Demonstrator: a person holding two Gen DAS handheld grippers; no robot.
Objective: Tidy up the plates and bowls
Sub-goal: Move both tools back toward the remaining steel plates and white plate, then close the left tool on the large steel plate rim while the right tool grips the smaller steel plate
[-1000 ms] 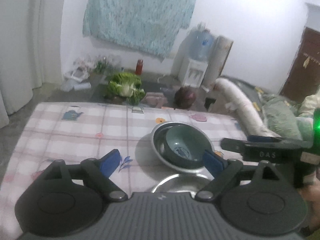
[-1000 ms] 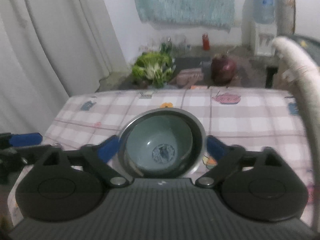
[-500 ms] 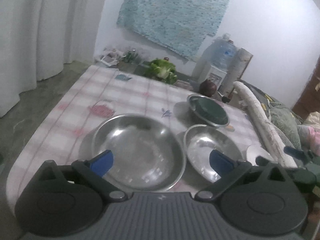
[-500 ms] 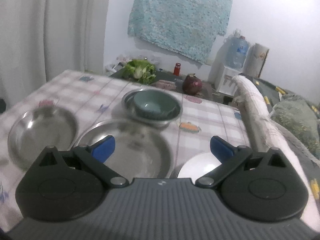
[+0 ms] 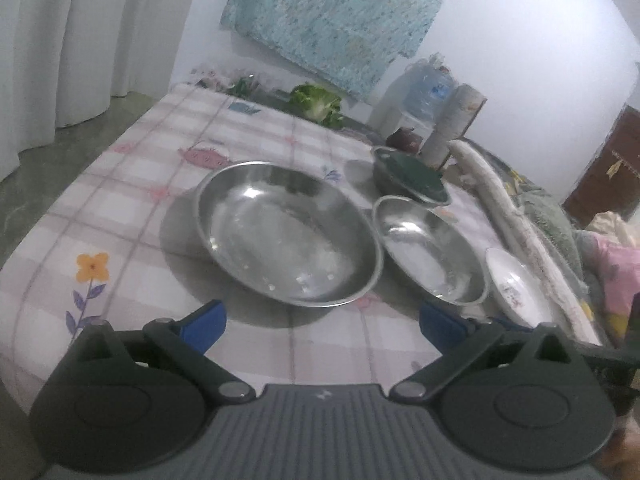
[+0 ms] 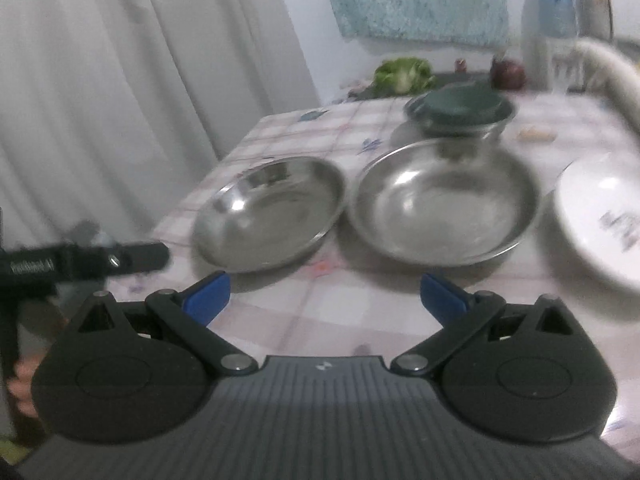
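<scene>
Both tools have drawn back from the stacked bowls since a second ago, so the whole row of dishes now lies ahead of them. Nearest, the left tool (image 5: pixel 322 322) hangs with its blue fingers wide apart and empty over the checked surface (image 5: pixel 120 200); the right tool (image 6: pixel 324 294) is likewise spread and holds nothing. Just beyond sit the large steel plate (image 5: pixel 286 232) and, beside it, almost touching, the smaller steel plate (image 5: pixel 432 248). A white plate (image 5: pixel 518 284) rests near the right edge, seemingly overhanging it a little, though blur makes this uncertain. Farther back, the green bowl (image 5: pixel 416 176) sits inside a steel bowl (image 5: pixel 384 160). A cabbage (image 5: pixel 318 100) lies beyond the far edge.
</scene>
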